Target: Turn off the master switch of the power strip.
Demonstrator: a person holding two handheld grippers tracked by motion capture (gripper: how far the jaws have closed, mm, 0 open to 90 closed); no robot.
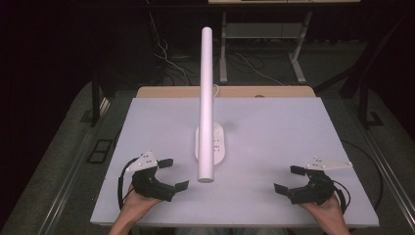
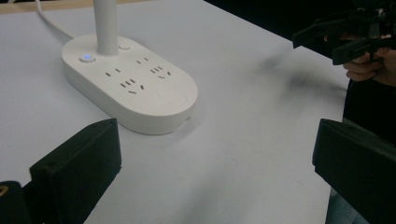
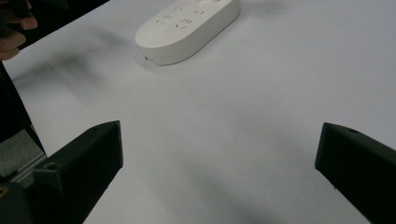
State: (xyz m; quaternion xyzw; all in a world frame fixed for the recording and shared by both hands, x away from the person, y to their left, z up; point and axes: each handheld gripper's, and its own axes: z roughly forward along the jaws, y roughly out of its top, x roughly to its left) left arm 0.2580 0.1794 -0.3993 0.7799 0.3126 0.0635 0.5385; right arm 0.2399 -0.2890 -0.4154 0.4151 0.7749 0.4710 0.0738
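Observation:
A white oval lamp base (image 1: 219, 147) with sockets on top stands mid-table, and from it a white lamp bar (image 1: 207, 98) reaches toward the near edge. In the left gripper view the lamp base (image 2: 130, 84) shows a lit blue button (image 2: 86, 58). My left gripper (image 1: 173, 174) rests near the front left, open and holding nothing. At the front right my right gripper (image 1: 288, 179) is open too, with bare table between its jaws. The right gripper view shows the lamp base (image 3: 187, 28) ahead and to the left. The left gripper view also shows the right gripper (image 2: 348, 39) at upper right.
The white table top (image 1: 274, 127) lies on a wooden desk (image 1: 171, 92). A white cord (image 2: 49, 21) runs from the base toward the back. Cables and metal desk legs (image 1: 298, 58) lie on the dark floor behind. The table's front edge is close under both hands.

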